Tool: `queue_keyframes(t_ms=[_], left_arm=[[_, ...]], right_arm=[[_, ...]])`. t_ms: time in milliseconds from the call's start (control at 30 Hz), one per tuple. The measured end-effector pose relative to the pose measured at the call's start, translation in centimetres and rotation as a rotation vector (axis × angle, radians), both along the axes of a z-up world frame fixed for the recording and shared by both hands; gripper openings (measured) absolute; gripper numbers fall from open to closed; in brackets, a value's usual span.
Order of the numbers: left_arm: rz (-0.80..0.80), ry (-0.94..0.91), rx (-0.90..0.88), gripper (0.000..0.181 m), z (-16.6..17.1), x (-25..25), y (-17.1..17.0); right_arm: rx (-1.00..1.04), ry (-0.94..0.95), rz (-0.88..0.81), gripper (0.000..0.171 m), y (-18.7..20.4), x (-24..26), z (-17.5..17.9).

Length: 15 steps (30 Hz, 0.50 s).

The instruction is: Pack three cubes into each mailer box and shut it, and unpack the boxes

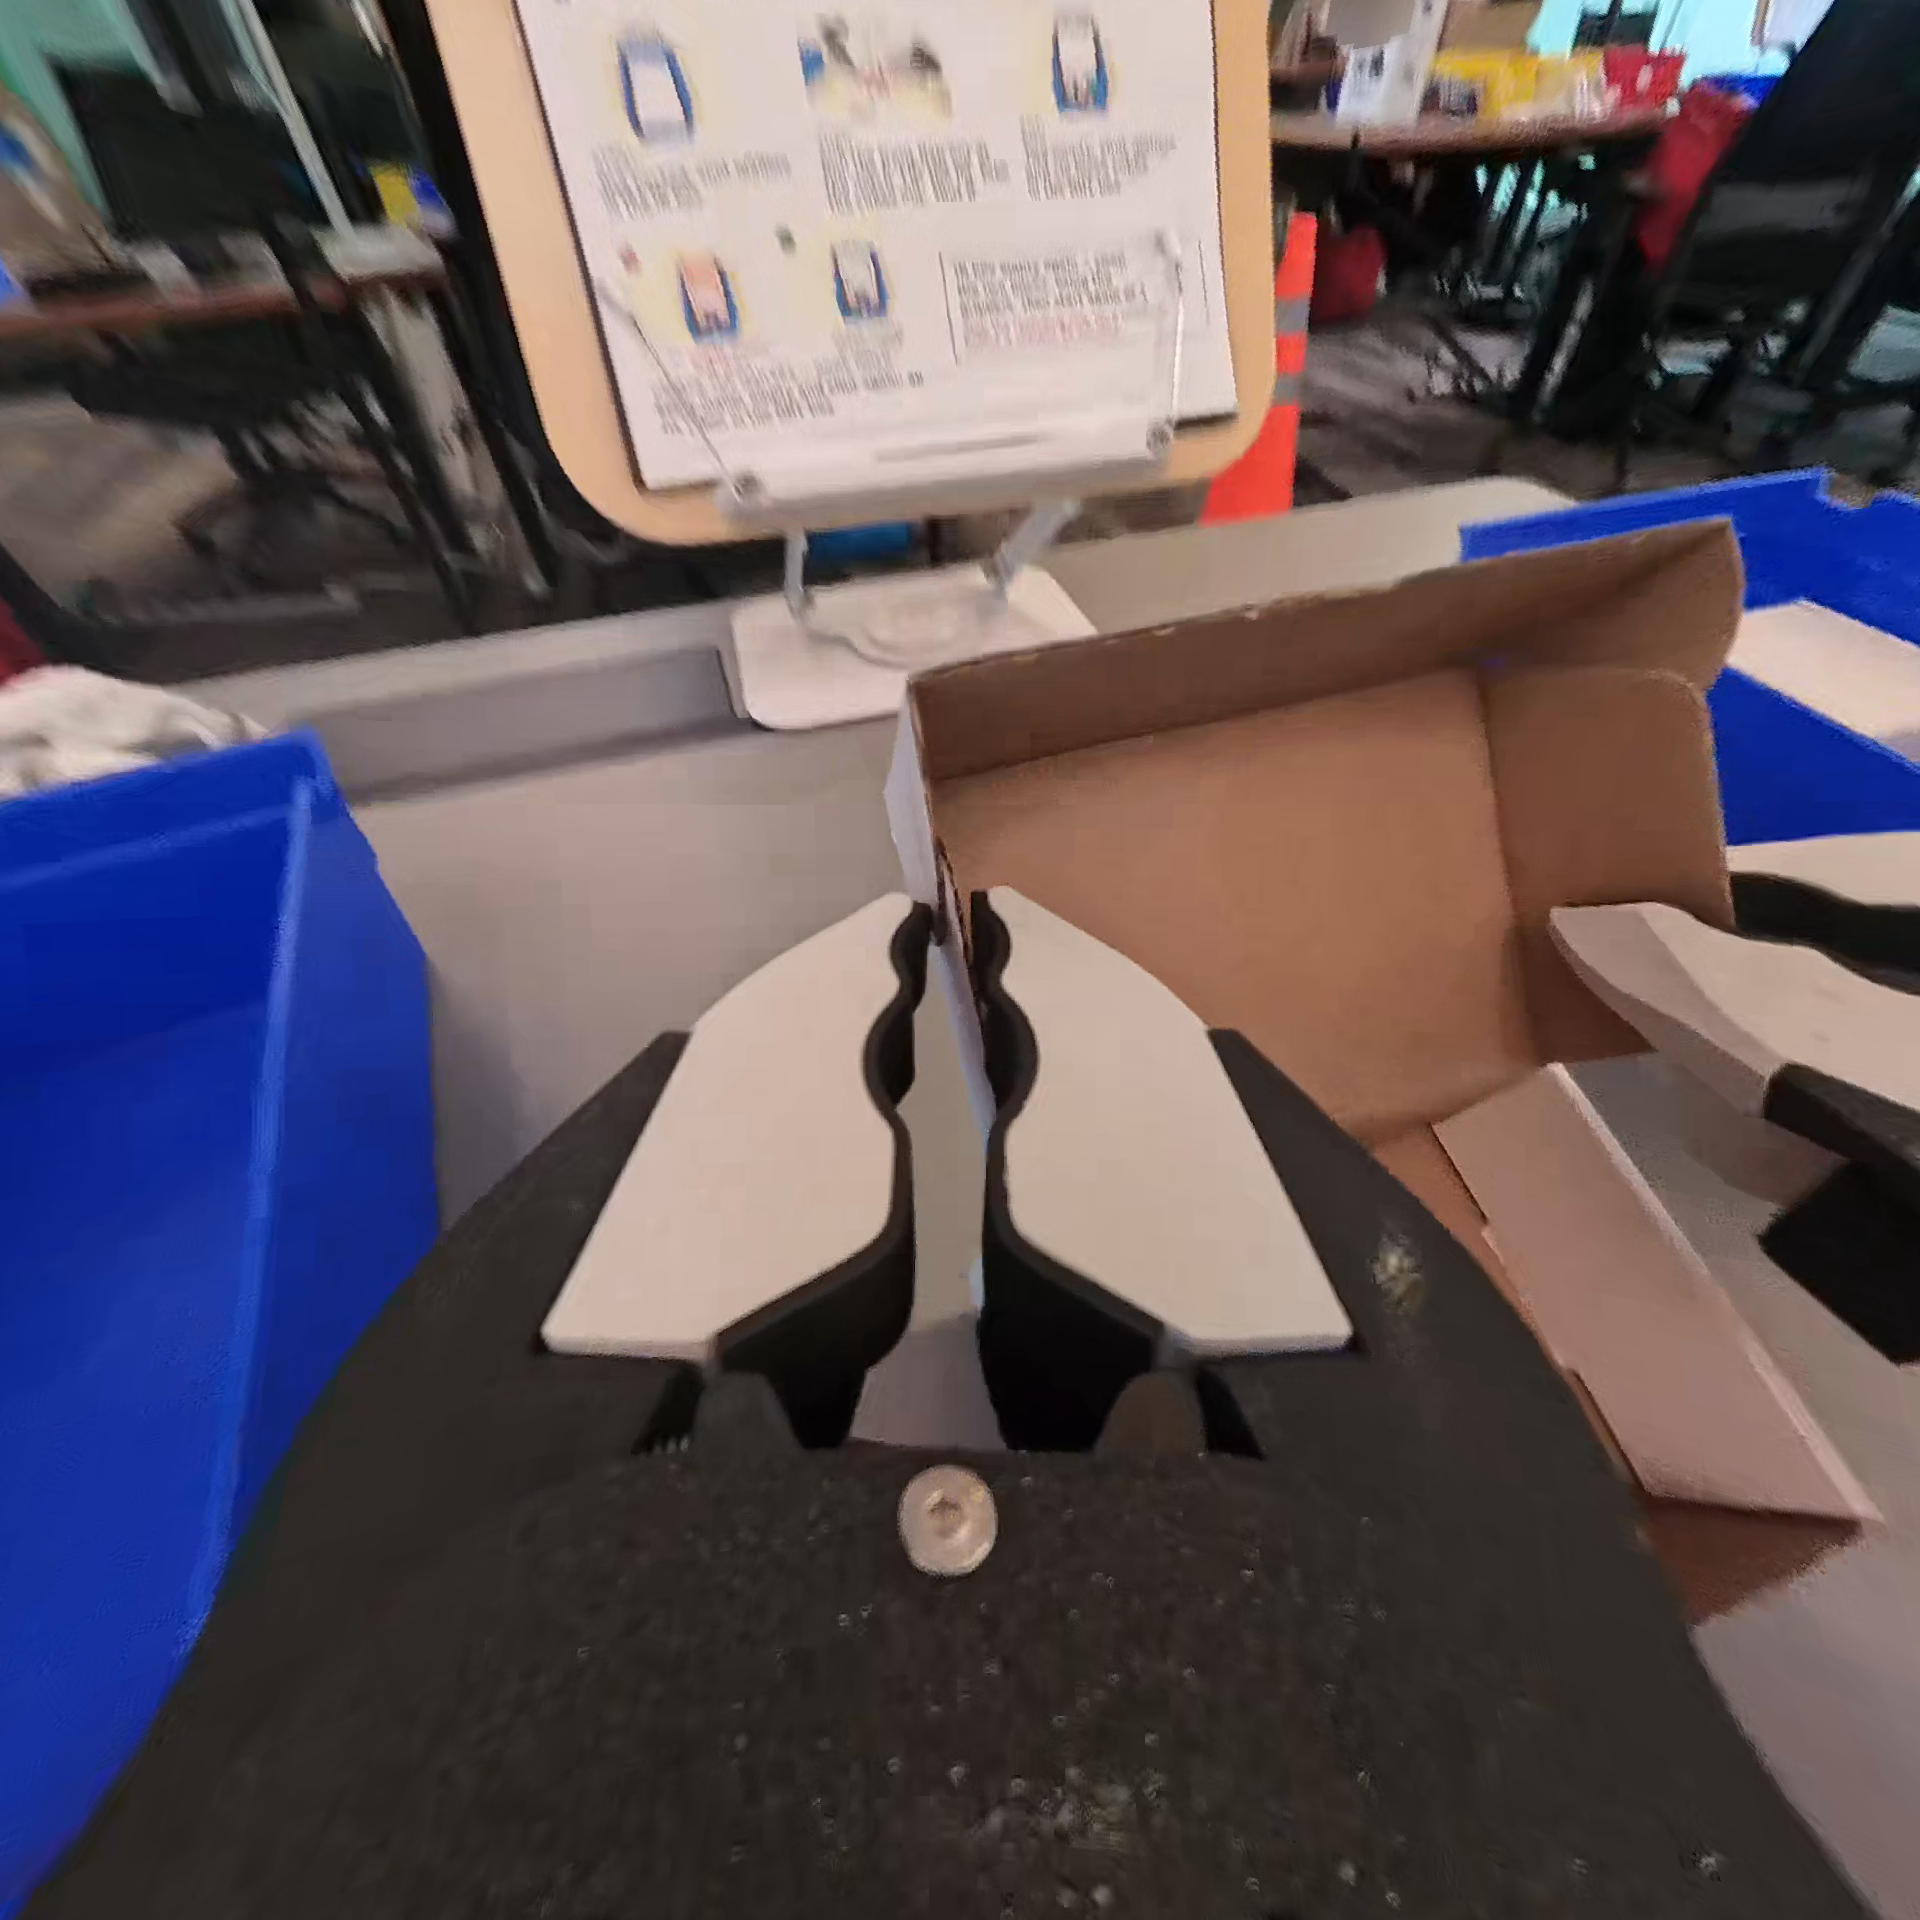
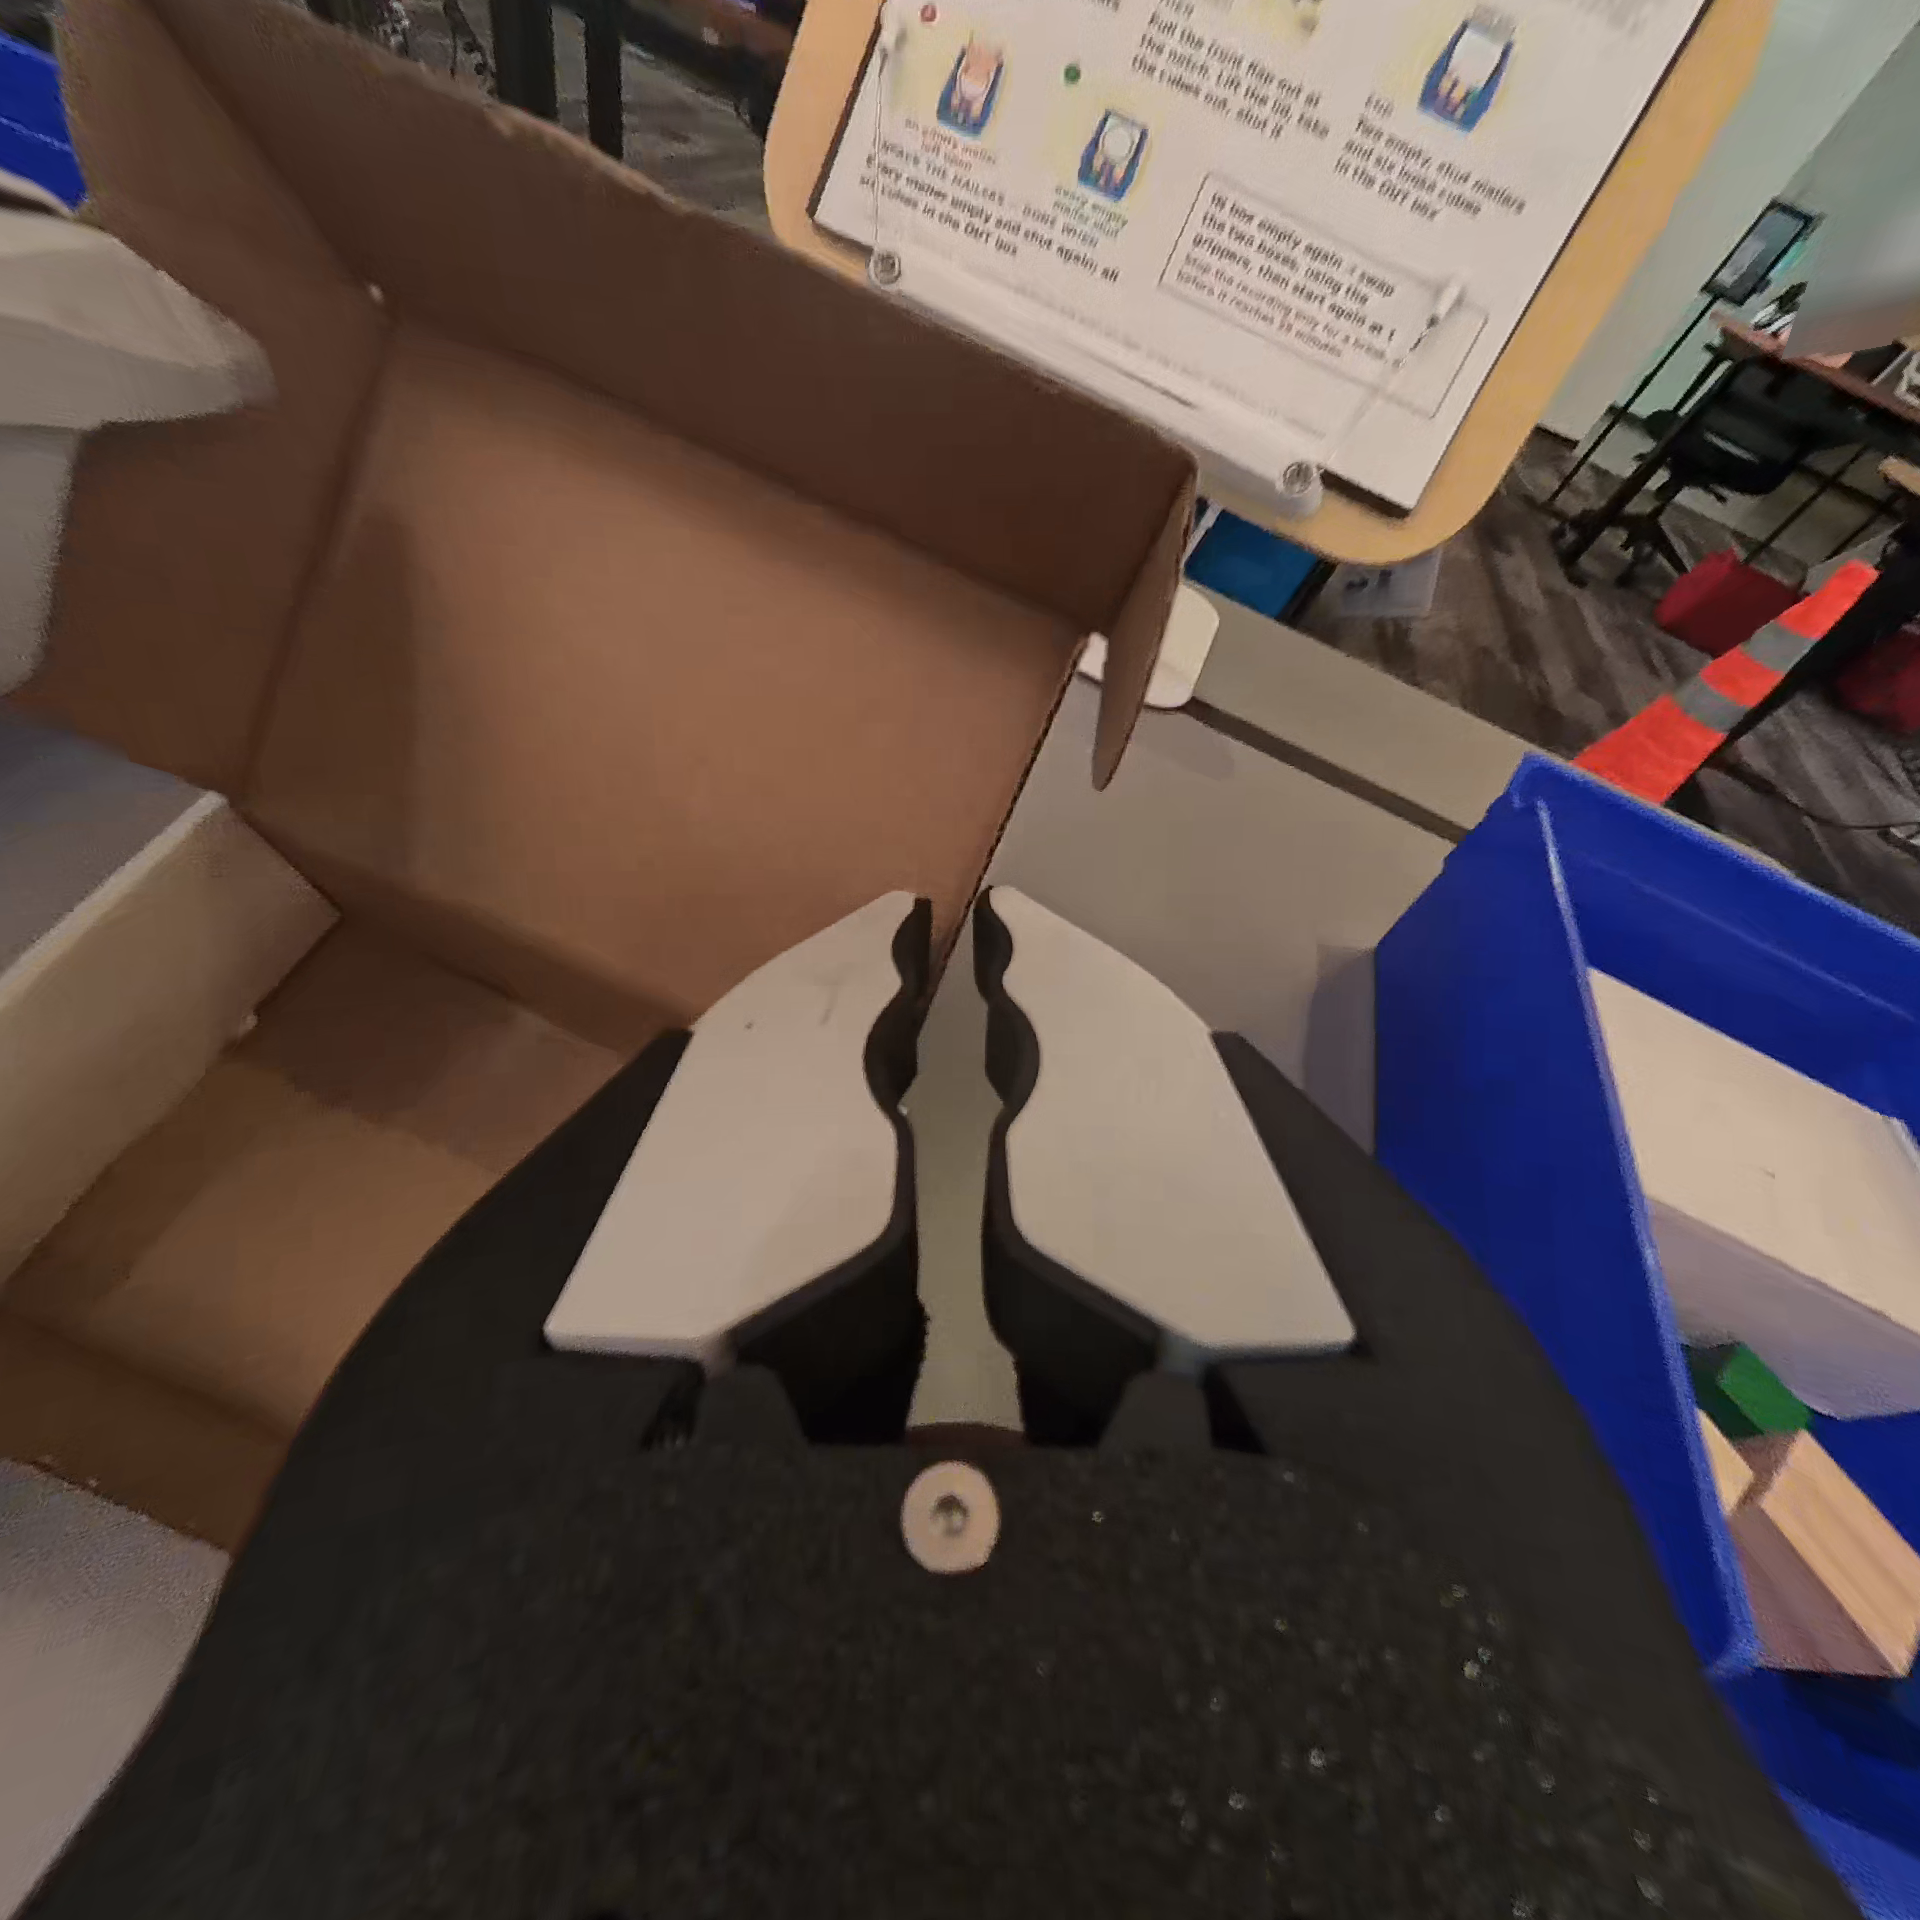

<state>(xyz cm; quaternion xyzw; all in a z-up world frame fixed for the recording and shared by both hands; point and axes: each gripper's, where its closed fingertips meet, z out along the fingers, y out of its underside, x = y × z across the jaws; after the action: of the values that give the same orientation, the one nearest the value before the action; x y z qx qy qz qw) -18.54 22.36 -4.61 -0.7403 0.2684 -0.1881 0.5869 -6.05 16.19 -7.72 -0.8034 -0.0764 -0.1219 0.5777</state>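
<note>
Left wrist view shows the mailer box [image 1: 1299, 883] open near the middle of the desk [image 1: 582, 831], its lid upright. My left gripper [image 1: 951, 925] is clamped on the lid's left side edge; my right gripper [image 2: 948, 920] pinches the right edge, though a sliver of gap shows, so I cannot tell how firm that hold is. No cubes show inside. Uneven pulling could twist or crease the lid, or one edge could slip free. Blue bins [image 1: 156, 1091] flank both sides, crowding my swing; the right bin [image 2: 1558, 1143] holds another mailer and blocks [image 2: 1766, 1496]. An instruction board [image 1: 883, 260] stands behind.
</note>
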Motion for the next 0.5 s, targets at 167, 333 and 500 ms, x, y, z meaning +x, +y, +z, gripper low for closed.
queue_keyframes(t_ms=[167,333,500], left_arm=[[-0.004,0.010,0.146,0.008,-1.9,-0.2,-2.3],[-0.056,0.108,0.238,0.009,-2.3,-0.8,-6.2],[-0.114,0.115,0.087,0.007,-4.8,-1.5,-8.6]], right_arm=[[-0.040,0.032,0.018,0.007,-1.2,0.3,-2.4],[-0.081,0.050,0.025,0.007,-4.3,0.0,-3.5],[-0.152,0.105,0.057,0.008,-6.7,-0.7,-5.0]])
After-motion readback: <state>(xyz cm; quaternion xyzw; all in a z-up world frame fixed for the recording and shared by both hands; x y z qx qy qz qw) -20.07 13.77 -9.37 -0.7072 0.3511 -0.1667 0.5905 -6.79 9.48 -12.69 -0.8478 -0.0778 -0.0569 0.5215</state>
